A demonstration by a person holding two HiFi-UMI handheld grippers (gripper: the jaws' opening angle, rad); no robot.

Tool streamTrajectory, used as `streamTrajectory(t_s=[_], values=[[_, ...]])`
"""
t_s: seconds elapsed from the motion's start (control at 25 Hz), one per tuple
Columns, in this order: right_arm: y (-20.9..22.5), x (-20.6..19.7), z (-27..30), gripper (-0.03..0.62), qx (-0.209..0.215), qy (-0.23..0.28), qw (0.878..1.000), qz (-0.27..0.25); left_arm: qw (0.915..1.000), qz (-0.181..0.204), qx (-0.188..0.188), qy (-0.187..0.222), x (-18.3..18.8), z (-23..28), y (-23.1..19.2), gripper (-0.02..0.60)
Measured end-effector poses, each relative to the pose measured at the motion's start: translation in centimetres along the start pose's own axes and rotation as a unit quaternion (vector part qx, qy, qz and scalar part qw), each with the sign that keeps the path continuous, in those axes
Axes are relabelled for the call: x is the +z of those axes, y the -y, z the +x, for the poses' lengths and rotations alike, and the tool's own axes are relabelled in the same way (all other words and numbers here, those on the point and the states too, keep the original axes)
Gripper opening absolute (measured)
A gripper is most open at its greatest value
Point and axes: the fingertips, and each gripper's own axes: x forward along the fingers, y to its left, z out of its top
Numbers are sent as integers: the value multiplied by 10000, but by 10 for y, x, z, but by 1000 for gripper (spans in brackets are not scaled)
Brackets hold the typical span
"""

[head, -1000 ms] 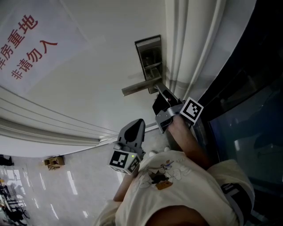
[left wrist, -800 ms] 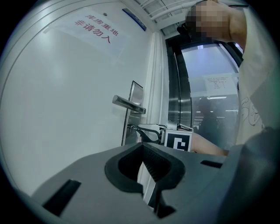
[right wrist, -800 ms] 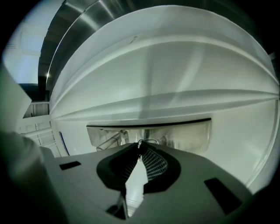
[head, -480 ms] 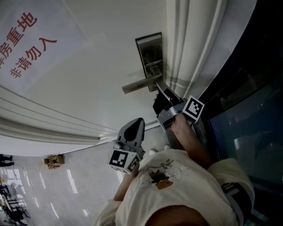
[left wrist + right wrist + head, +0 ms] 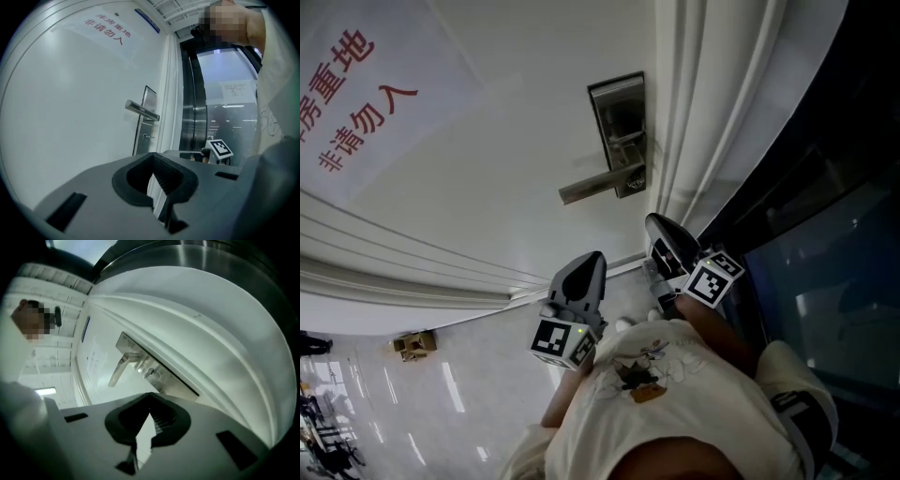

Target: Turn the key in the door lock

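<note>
Jaws on both grippers are seen pressed together at the tips, and nothing is held between them. The right gripper (image 5: 662, 231) is held lower than the door lock (image 5: 622, 131) and apart from it, close to the door frame (image 5: 703, 112). The left gripper (image 5: 589, 267) is held lower again, well apart from the lock. A small key (image 5: 146, 136) is seen projecting from the lock plate just beneath the lever handle (image 5: 598, 184) — touched by neither gripper. Whether it sits turned or unturned cannot be told from its angle.

Several risks are judged from this position. If the right gripper is brought to the key with its jaws shut, the key head would only be pushed, not gripped, so the jaws would need to be parted first. The key is small and lies close under the handle — a jaw could be knocked against the lever on approach. If the head is caught off-centre, it could slip out as the twist is applied. If the twist is made off the key's axis, the key could bind in the cylinder.
</note>
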Motion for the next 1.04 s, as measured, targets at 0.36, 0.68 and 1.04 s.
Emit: streamTrajectory(t_s=[0.36,0.68,1.04], values=[[-22,-55,-17,6,119,-814,9896,-1184,9998,30,-185,-51,-3,11,7,3],[-25,-56,-19,6,173,-942,9832,-1556,9996,87,-274,-69,-2,13,13,3],[-34,-49,-23,6,159,-935,9826,-1598,9996,58,-257,-64,2,12,23,3]])
